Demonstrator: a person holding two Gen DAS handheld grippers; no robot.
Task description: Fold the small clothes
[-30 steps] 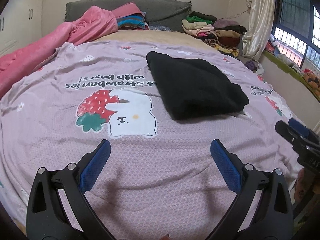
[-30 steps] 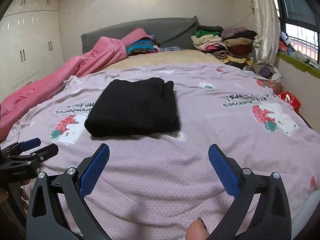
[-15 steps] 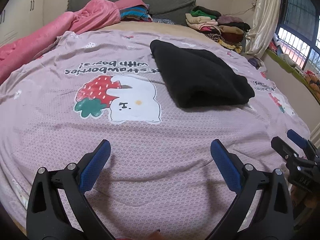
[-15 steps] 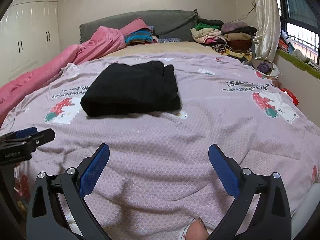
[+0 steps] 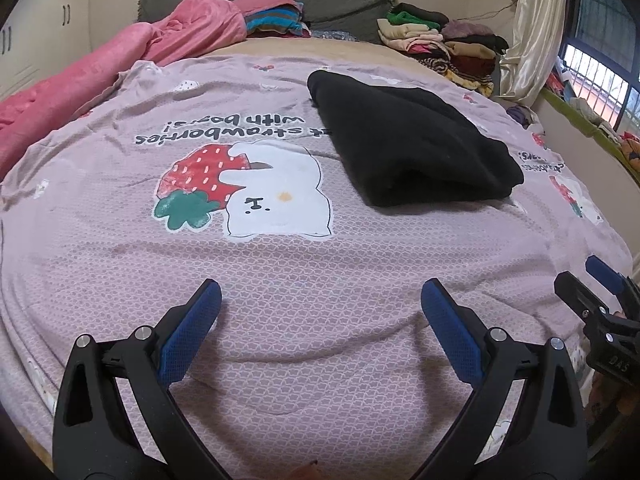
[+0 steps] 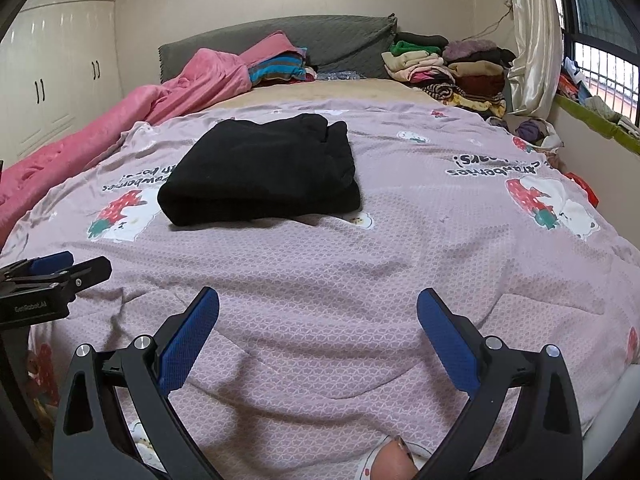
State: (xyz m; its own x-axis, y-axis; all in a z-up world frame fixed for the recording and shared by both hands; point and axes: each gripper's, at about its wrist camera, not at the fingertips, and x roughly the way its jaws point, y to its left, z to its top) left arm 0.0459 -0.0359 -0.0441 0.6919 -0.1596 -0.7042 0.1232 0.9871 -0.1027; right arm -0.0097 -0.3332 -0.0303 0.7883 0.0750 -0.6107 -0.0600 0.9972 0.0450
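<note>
A black garment lies folded into a thick rectangle on the pink strawberry-print bedspread; the right wrist view shows the same black garment in the middle of the bed. My left gripper hangs open above the bedspread's near part, well short of the garment. My right gripper is open too, over the near edge, holding nothing. Each gripper also shows at the side of the other's view: the right gripper, the left gripper.
A pink blanket runs along the bed's left side. Stacks of folded clothes sit at the head, right of the grey headboard. White wardrobes stand left; a curtain and window right.
Both grippers have drawn back toward the foot of the bed and lowered; the garment now looks farther away. The garment itself has not moved, and both stay open.
</note>
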